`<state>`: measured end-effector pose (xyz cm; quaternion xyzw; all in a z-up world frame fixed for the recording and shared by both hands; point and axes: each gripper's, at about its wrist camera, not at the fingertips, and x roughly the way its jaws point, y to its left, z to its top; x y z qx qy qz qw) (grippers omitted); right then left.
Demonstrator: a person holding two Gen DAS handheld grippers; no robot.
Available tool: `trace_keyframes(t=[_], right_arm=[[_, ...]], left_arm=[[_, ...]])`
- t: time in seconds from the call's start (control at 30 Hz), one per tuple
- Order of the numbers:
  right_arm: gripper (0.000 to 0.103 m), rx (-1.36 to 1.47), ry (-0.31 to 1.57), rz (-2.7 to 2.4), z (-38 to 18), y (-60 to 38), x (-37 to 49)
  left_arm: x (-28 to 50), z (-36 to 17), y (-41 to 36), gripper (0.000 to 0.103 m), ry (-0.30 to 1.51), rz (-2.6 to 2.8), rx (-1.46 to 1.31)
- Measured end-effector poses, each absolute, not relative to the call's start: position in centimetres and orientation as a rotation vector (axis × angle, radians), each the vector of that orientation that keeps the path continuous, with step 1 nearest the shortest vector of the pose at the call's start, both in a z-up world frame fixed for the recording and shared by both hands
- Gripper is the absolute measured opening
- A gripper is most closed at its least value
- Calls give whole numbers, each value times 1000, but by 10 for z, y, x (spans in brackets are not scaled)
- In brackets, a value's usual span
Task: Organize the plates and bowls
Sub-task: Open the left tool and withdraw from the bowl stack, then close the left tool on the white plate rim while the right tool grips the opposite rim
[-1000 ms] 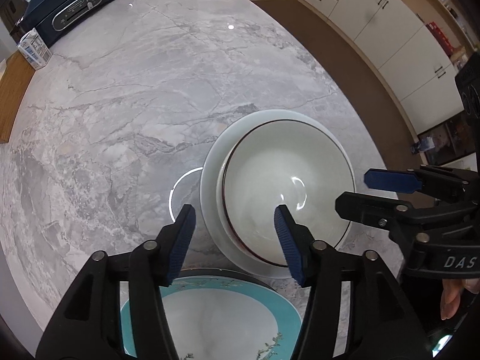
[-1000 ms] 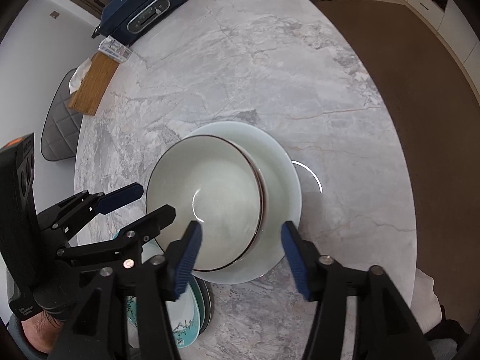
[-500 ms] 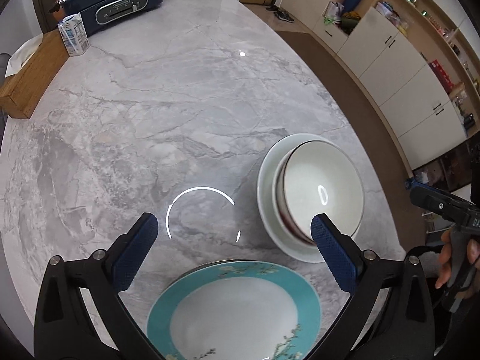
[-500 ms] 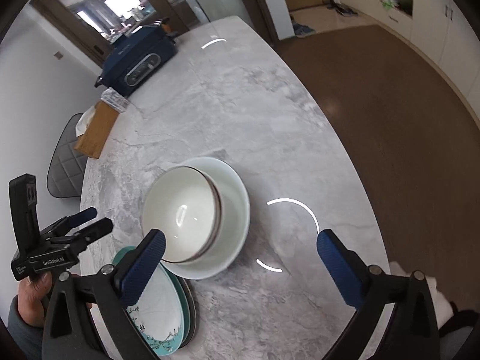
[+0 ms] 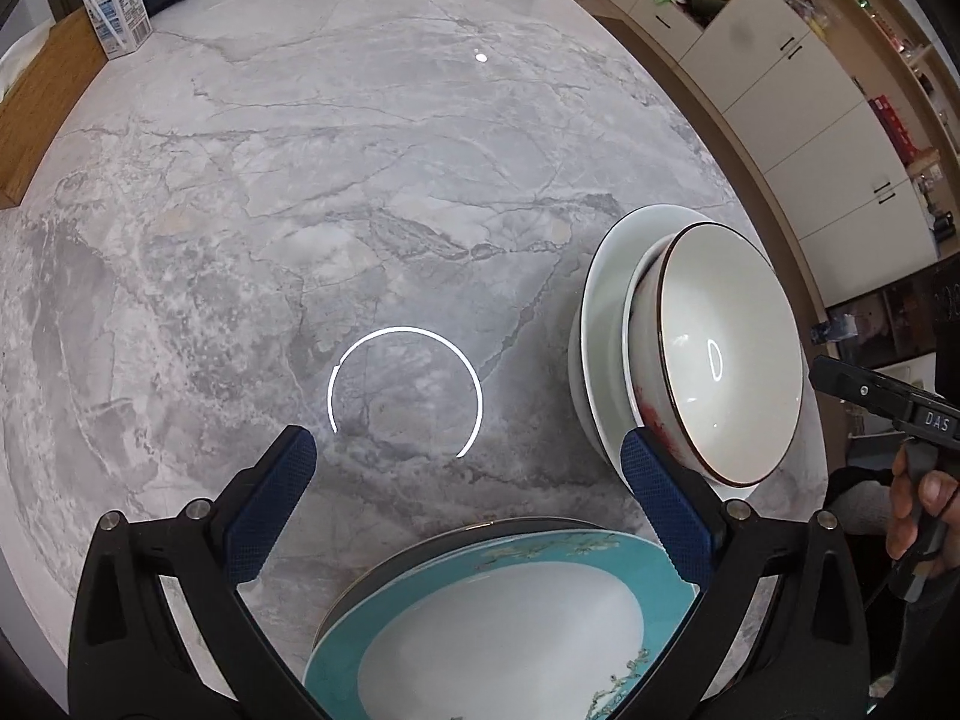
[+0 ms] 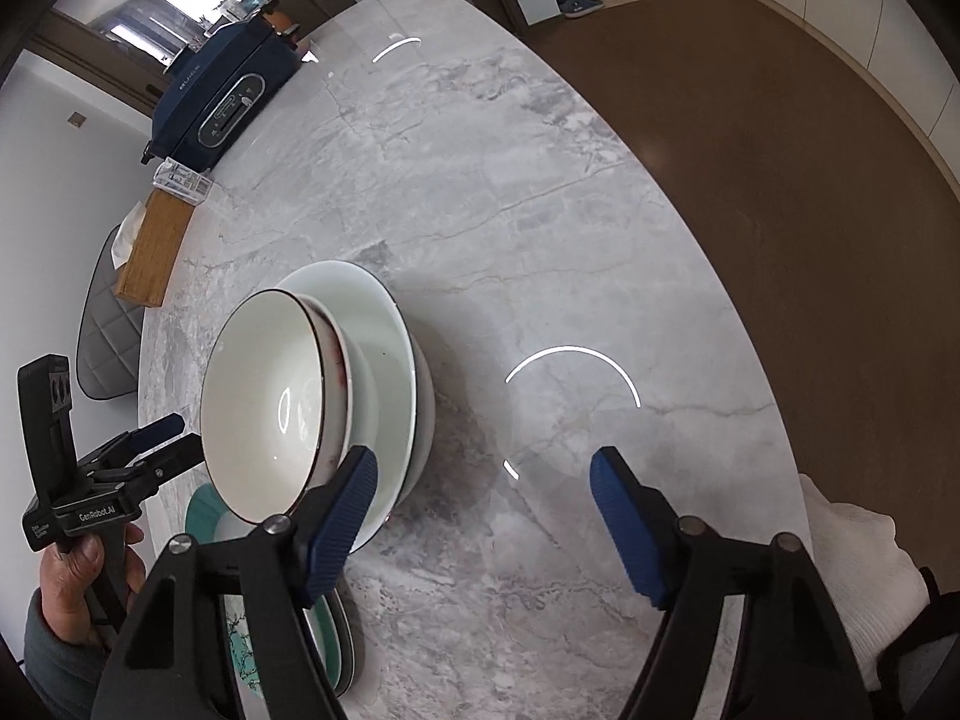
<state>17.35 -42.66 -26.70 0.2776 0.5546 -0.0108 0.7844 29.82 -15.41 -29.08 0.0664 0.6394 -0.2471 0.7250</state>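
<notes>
White bowl (image 5: 720,354) with dark rim is nested in a larger white bowl (image 5: 600,324), set on the marble table (image 5: 300,180) near its right edge. Teal floral plate (image 5: 480,618) is stacked on a dark plate just beside the bowls, at the near edge. Left gripper (image 5: 468,504) is held above the teal plate, jaws spread wide, nothing between them. Right gripper (image 6: 483,510) is held over bare marble beside the bowls, jaws spread wide, empty. Blue appliance (image 6: 222,96), carton (image 5: 117,15) and wooden box (image 6: 156,246) are seen at the far end.
</notes>
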Motion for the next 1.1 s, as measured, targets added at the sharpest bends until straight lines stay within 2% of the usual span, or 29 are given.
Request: trace_keyframes(t=[0.13, 0.23, 0.33, 0.47, 0.6, 0.73, 0.8, 0.87, 1.0, 1.1], right_arm=[[75, 595, 1214, 3, -273, -422, 179], [69, 579, 1230, 23, -277, -415, 183], [60, 570, 1246, 29, -282, -411, 186], [54, 571, 1249, 47, -287, -409, 189], [51, 571, 1256, 58, -291, -407, 193], [45, 575, 1253, 71, -295, -403, 196], [41, 582, 1255, 82, -299, -401, 198], [39, 590, 1253, 86, -301, -399, 200], [37, 605, 1242, 89, -304, -398, 202], [37, 613, 1235, 96, -308, -396, 203]], left_arm=[[300, -298, -160, 102, 1424, -572, 175], [299, -303, -167, 101, 1424, -581, 217], [301, -307, -170, 100, 1426, -590, 219], [307, -313, -174, 89, 1456, -612, 194], [311, -320, -179, 87, 1501, -597, 173], [315, -327, -180, 78, 1532, -583, 118], [315, -330, -183, 77, 1537, -564, 117], [314, -334, -185, 74, 1542, -554, 117], [316, -341, -183, 73, 1555, -545, 59], [314, -341, -186, 61, 1539, -571, 54]])
